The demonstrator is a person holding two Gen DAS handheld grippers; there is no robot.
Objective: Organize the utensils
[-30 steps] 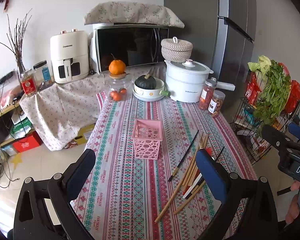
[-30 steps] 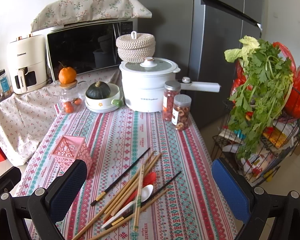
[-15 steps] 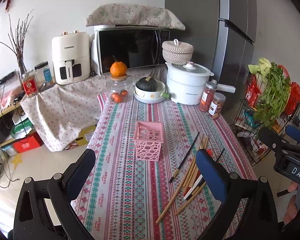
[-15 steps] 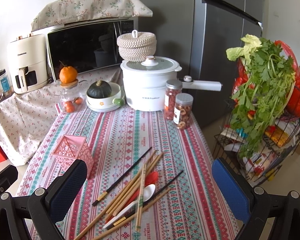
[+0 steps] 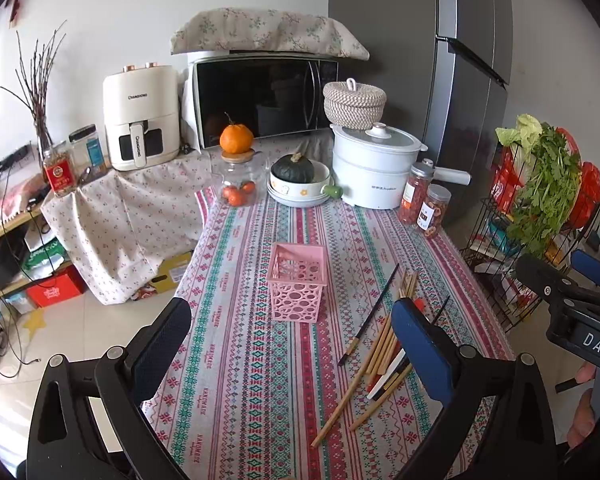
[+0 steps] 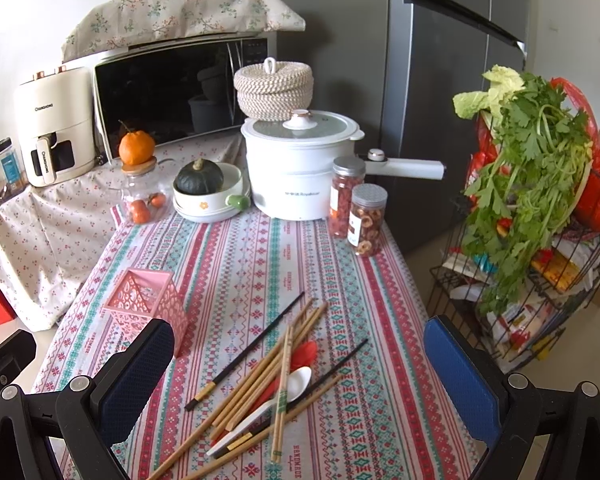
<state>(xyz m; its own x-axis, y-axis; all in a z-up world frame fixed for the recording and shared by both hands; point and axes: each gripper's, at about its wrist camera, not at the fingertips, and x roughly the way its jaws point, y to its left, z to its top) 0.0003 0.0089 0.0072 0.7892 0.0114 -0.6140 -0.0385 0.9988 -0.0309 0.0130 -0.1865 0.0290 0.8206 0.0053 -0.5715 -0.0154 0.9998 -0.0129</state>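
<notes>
Both the left tool [image 5: 290,354] and right tool [image 6: 300,372] hover released above the tabletop [image 6: 236,264]; chopsticks [image 6: 260,372] lie beside the pink basket [image 5: 298,288]

The air fryer [image 5: 141,120] read "CHANGHONG" on its body (and again on its handle). The tablecloth [image 6: 260,256] stripes repeated "HANDMADE", and the right gripper's housing [image 5: 592,340] showed "DAS".

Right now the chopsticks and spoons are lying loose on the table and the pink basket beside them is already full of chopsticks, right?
Not quite. The pink basket is empty, as the left wrist view shows looking down into it. The rest is right: the chopsticks and spoons lie loose on the table beside it.
</notes>
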